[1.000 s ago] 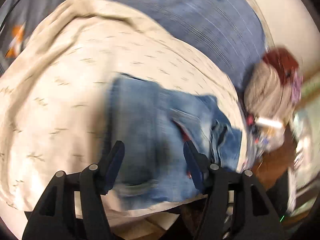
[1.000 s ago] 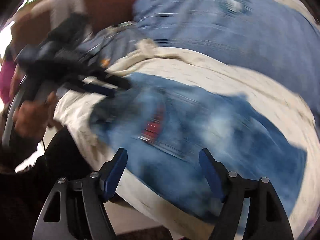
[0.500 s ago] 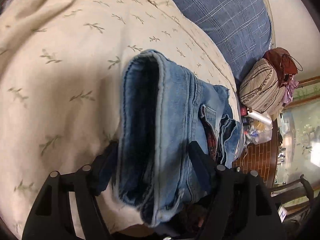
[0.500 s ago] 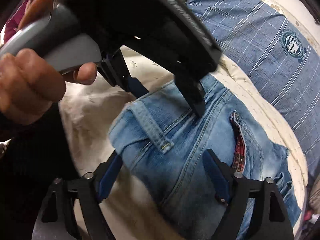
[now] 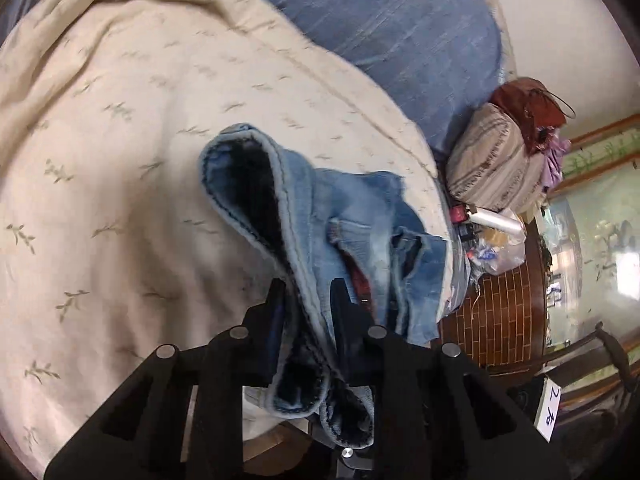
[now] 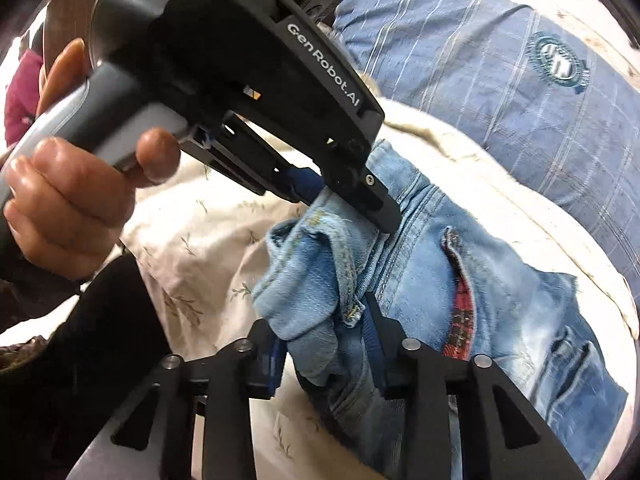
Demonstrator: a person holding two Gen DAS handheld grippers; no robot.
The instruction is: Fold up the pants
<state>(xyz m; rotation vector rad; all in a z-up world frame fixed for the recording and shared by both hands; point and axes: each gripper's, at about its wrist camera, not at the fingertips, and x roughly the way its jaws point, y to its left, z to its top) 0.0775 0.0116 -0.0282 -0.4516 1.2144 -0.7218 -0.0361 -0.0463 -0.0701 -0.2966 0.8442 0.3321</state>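
Observation:
The blue denim pants (image 5: pixel 360 216) lie bunched on a cream sheet with a leaf print (image 5: pixel 120 160). My left gripper (image 5: pixel 308 300) is shut on the waistband edge, which stands up in a fold between the fingers. In the right wrist view the pants (image 6: pixel 500 280) show a back pocket with red plaid lining. My right gripper (image 6: pixel 324 332) is shut on a bunched part of the waistband. The left gripper (image 6: pixel 344 204) shows there too, clamped on the waistband just beyond, held by a hand.
A blue checked pillow (image 6: pixel 500 80) lies past the pants. To the right of the bed stand a striped bag (image 5: pixel 492 160), a red bag (image 5: pixel 528 104), plastic clutter (image 5: pixel 492 240) on a brown table (image 5: pixel 504 320) and a chair (image 5: pixel 592 360).
Both grippers have gone from open around the waistband to shut on it. The denim is pinched and bunched up between the fingers, lifted slightly off the sheet.

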